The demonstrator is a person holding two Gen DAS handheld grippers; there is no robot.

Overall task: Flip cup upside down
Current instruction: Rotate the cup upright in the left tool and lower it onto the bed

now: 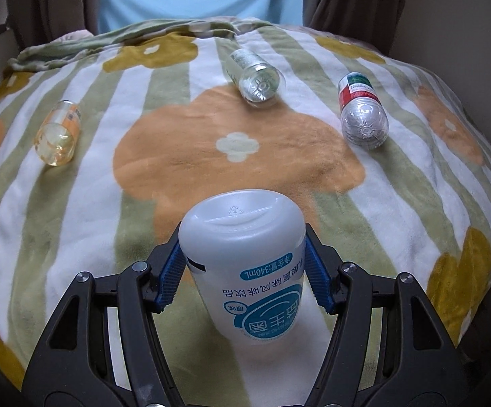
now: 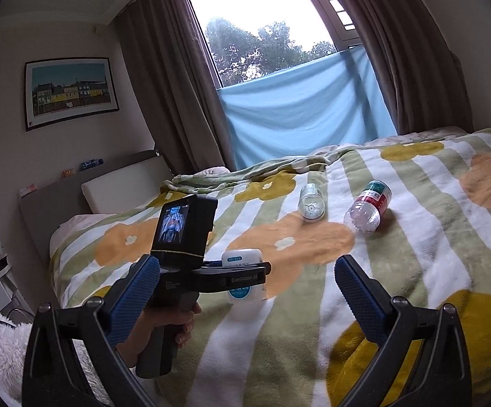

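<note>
Three bottles (image 1: pixel 258 79) lie on the blanket (image 1: pixel 76 203) across the upper frame: two look empty, the left one perhaps yellowish liquid. Bottom center, the left gripper (image 1: pixel 243 271) clamps the white cup (image 1: pixel 245 257), base up. Right gripper (image 2: pixel 247 288) gapes wide, holding nothing.

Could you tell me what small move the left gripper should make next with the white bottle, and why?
Probably open the left gripper and back off. The white bottle already stands bottom-up on the blanket, its label reading upside down, with the blue pads pressed on both sides. The flip looks done, though the soft bedding might let it tip, so release gently.
</note>
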